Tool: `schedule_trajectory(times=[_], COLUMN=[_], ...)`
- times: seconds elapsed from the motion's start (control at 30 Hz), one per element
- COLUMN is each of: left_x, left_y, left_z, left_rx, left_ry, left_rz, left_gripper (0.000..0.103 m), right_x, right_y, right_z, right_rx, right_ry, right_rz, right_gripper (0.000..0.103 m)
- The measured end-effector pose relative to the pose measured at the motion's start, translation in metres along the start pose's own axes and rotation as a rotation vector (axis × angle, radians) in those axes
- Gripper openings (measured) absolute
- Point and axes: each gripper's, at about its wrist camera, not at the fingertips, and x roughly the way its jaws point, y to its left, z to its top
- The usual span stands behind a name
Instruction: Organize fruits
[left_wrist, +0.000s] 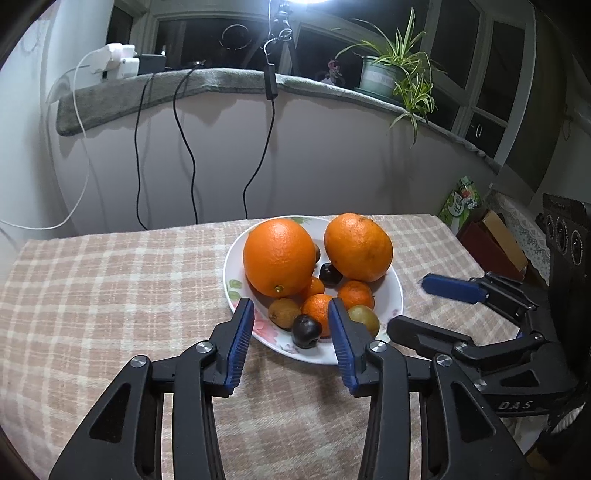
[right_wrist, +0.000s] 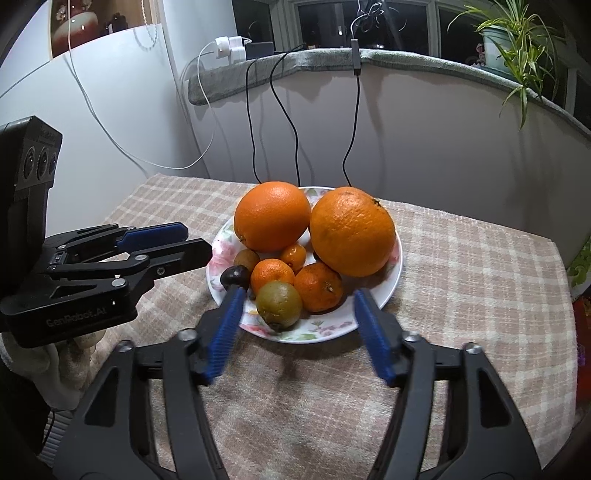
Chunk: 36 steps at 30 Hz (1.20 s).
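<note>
1. A white flowered plate (left_wrist: 236, 295) sits on the checked tablecloth (left_wrist: 110, 295) near the table's far edge, and all the fruit is piled on it.
2. Two big oranges take up the back of the plate: the left orange (right_wrist: 272, 216) and the right orange (right_wrist: 352, 230) stand side by side, almost touching.
3. In front of them lie three small mandarins; the middle mandarin (right_wrist: 270, 275) rests against a greenish-brown kiwi (right_wrist: 279, 303) at the plate's near rim.
4. A dark plum (left_wrist: 306, 330) lies at the near-left rim, and a second brownish kiwi (left_wrist: 283, 313) sits just beside it.
5. The left gripper (left_wrist: 291, 321) hangs over the near-left edge of the plate with its jaws apart; the dark plum shows between the blue pads, but neither pad presses on it.
6. The right gripper (right_wrist: 295, 306) hovers at the near-right edge with its jaws spread wider, holding nothing; the greenish kiwi lies in the gap, untouched.
7. A potted spider plant (left_wrist: 399, 70) stands on the grey windowsill (left_wrist: 221, 79) behind, with dark cables (left_wrist: 184, 140) hanging down the wall.
</note>
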Motion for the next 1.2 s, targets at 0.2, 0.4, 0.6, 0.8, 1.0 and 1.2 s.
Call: schedule_trajectory(times=[0.2,0.4,0.6,0.8,1.0,1.2], left_x=[-0.012,-0.027,-0.039,-0.050,-0.059,-0.063], left_y=[-0.002,-0.004,-0.006,-0.008,-0.008,-0.010], left_z=[-0.001,-0.004,-0.007,-0.010,-0.010,-0.010], left_rx=[0.003,-0.002,-0.022,-0.035,-0.048,-0.041], left_ry=[-0.026,-0.055,-0.065,-0.080,-0.098,-0.111], left_rz=[0.035,0.100,0.177,0.211,0.225,0.235], left_gripper=[0.065,0.081,0.084,0.084,0.084,0.084], right_x=[-0.014,-0.028,-0.041,-0.049,-0.054,-0.055], right_y=[0.004,0.001,-0.004,-0.003,-0.005,-0.007], right_z=[0.002,0.000,0.000,-0.003,-0.006,-0.007], right_rx=[-0.014,0.004,0.030,0.029,0.044,0.060], right_ry=[-0.037,-0.076,-0.106,-0.128,-0.138,-0.139], right_rz=[-0.027,-0.043,-0.048,-0.074,-0.082,-0.085], right_gripper=[0.074,0.091,0.095,0.095,0.095,0.095])
